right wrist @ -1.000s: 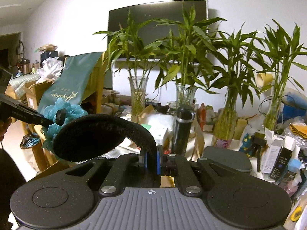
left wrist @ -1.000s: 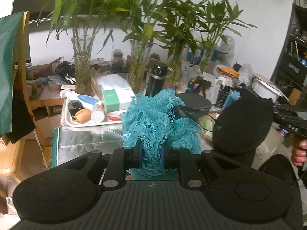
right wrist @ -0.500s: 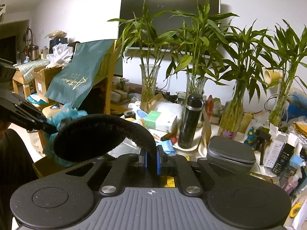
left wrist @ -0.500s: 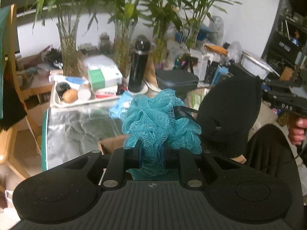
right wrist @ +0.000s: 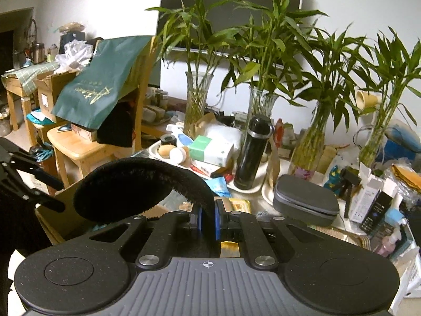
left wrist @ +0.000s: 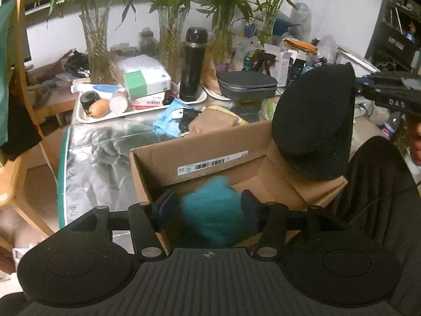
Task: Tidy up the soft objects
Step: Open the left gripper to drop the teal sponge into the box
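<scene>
We have just spread our left gripper (left wrist: 208, 208) over the open cardboard box (left wrist: 200, 155), so the teal bath pouf (left wrist: 213, 210) (blurred) drops inside; our right gripper (right wrist: 208, 221) clamps the black fuzzy pad (right wrist: 136, 187) beside the box, likely next

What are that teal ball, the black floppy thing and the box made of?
The teal ball, blurred here, looks like bunched plastic mesh, probably a bath pouf. The black floppy thing seems to be plush or fleece fabric: matte, fuzzy along its edge, drooping from the right gripper. The box is plain brown cardboard with a printed paper label and a dull finish.
</scene>
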Demonstrator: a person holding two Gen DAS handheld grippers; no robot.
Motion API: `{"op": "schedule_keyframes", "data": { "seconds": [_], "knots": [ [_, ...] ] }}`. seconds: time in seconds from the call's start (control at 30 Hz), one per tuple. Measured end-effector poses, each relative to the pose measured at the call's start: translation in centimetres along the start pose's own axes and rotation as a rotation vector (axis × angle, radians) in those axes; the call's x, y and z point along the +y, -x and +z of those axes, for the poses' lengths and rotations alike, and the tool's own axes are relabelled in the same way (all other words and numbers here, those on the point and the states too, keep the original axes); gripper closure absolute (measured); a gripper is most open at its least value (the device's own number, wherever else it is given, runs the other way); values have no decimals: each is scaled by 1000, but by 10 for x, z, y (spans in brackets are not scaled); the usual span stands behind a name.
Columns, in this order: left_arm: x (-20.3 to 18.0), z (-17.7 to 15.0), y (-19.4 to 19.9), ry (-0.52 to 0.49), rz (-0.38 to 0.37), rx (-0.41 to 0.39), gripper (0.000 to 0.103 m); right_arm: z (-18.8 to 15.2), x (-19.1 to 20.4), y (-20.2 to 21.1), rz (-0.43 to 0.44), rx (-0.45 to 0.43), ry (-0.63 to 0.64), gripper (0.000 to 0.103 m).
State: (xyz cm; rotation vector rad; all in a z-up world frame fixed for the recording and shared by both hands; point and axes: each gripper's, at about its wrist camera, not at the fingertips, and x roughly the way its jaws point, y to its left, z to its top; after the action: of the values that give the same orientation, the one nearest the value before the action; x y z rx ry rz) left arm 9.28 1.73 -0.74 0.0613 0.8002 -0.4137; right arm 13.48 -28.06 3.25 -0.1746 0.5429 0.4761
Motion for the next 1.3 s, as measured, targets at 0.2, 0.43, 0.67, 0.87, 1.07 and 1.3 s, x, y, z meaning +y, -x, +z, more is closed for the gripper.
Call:
{"op": "schedule_keyframes", "data": {
  "seconds": [0.2, 0.43, 0.67, 0.87, 1.07, 1.3],
  "knots": [
    [-2, -7, 8, 9, 0, -14, 45, 10, 6, -7, -6, 46, -59, 91],
    [1, -7, 15, 30, -6, -30, 45, 26, 33, -16, -89, 26, 80, 91],
    [6, -7, 21, 53, 10, -51, 45, 25, 46, -18, 26, 55, 121, 18],
    [14, -8, 27, 91, 20, -56, 45, 13, 37, -15, 33, 72, 72, 8],
    [19, -8, 27, 124, 55, -30, 45, -1, 31, -16, 96, 117, -8, 2],
    [18, -10, 20, 108, 120, 31, 42, -18, 34, -24, 131, 192, -65, 0]
  ]
}}
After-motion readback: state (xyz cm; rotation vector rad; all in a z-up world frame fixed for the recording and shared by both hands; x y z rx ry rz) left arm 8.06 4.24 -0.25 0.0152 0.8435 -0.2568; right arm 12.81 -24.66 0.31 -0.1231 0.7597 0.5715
